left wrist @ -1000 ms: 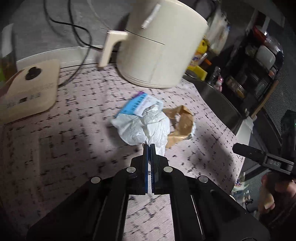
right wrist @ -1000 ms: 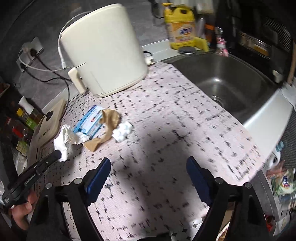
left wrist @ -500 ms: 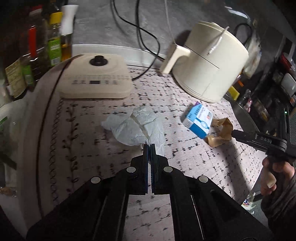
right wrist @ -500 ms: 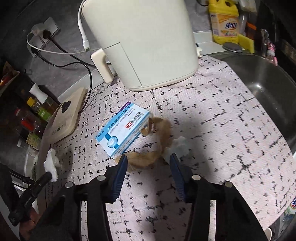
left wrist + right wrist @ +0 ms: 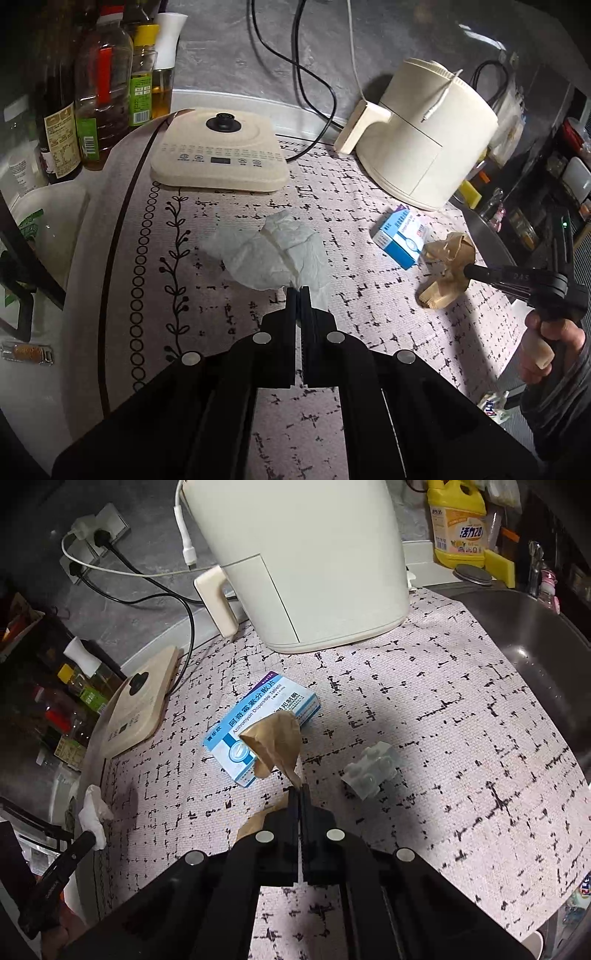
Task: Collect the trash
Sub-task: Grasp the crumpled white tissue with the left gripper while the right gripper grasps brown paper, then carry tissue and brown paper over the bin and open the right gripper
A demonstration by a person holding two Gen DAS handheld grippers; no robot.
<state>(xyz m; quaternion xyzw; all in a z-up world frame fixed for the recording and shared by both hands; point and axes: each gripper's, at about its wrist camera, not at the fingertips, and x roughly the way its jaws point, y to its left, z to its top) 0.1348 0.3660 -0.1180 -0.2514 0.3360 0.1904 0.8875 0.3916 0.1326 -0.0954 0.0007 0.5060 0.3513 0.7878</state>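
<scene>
My right gripper (image 5: 300,790) is pinched fully closed on a strip of crumpled brown paper (image 5: 275,744), which stands up from the tips and droops over a blue and white medicine box (image 5: 258,722) lying flat on the mat. My left gripper (image 5: 300,291) is also clamped tight, holding a wrinkled white tissue (image 5: 271,253) that fans out above the counter near its left side. Just right of the brown paper lies an empty clear plastic blister tray (image 5: 373,770), bumpy with moulded pockets. Everything rests on a woven pale mat (image 5: 424,709) flecked with short black dashes. Behind the box stands a smooth cream air fryer (image 5: 306,554) with a blocky handle; a flat cream appliance base (image 5: 219,151) with a black knob sits to the left. A dark metal sink (image 5: 535,642) curves along the right edge, nothing visible inside.
</scene>
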